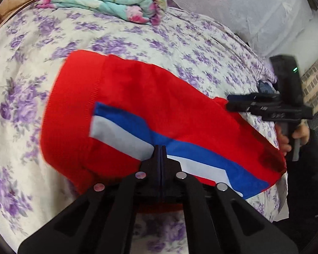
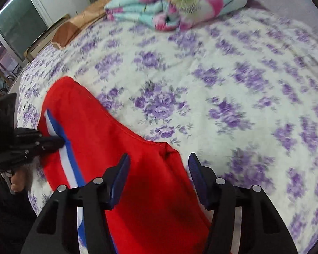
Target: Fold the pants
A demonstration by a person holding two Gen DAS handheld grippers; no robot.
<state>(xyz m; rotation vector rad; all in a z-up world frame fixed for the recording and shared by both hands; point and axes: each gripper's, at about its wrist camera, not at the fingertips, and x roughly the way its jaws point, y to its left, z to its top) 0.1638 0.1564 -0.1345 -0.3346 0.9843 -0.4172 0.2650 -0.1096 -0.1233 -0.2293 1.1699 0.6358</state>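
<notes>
Red pants spread across the near part of a bed covered in a purple-flowered sheet, blue and white stripe running along the side seam. Left gripper clenched on the striped edge, fingers pressed flat together with cloth pinched between. Right gripper released, fingers spread wide over the red cloth near the crotch seam, holding nothing.

Seen only from the left wrist: the right gripper from the side at the far right edge of the pants, touching or just beside the cloth, cannot tell which, with a hand wrapped on its handle and a patterned wall behind. Seen only from the right wrist: the left gripper from the side, tips biting the stripe at the pants' left edge, plus a window at far left and a tan pillow. Folded floral blanket at the far end of the bed, well apart from the pants, visible in both views.
</notes>
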